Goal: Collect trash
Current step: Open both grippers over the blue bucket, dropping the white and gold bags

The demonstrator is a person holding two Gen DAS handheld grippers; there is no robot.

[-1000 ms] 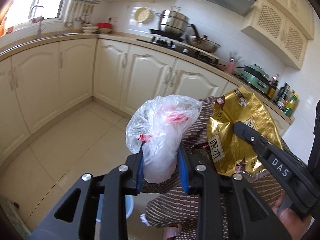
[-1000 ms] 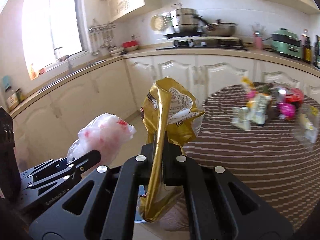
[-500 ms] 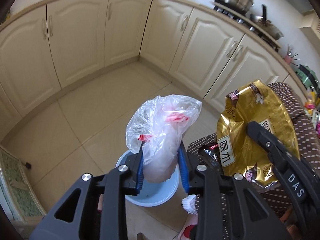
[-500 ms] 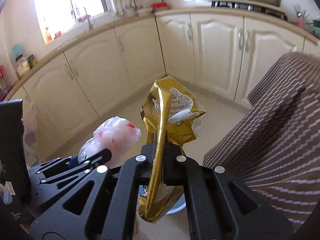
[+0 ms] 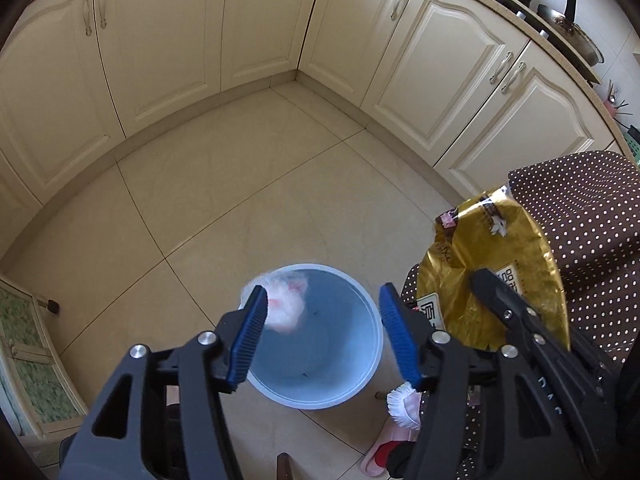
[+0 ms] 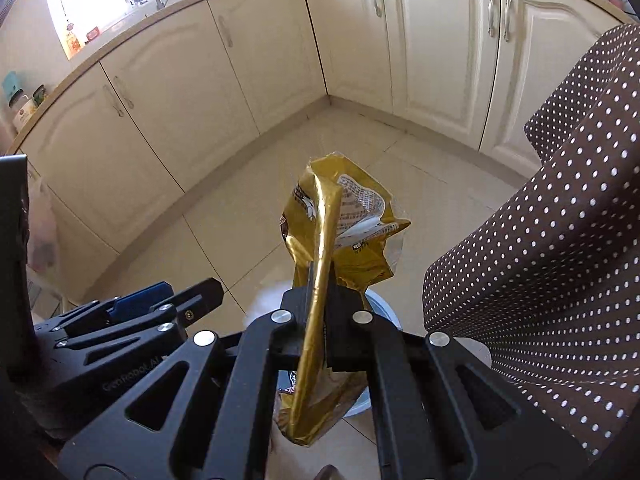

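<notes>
**Gold bag next, bin at 9 o'clock of it**

The left hand-held gripper (image 5: 322, 334) hangs over the blue bin (image 5: 352, 384); its jaws have just been opening and now stand wide with nothing between the pads. The plastic bag (image 5: 284, 304) is blurred just inside the bin's rim at 11 o'clock, likely falling. The right hand-held gripper (image 6: 320, 308) is clamped tight on the gold bag (image 6: 340, 232), whose long axis runs upright. In the left wrist view that bag sits at 3 o'clock of the bin, beside the dotted cloth (image 5: 588, 216), so the right hand is judged nearer.
</notes>
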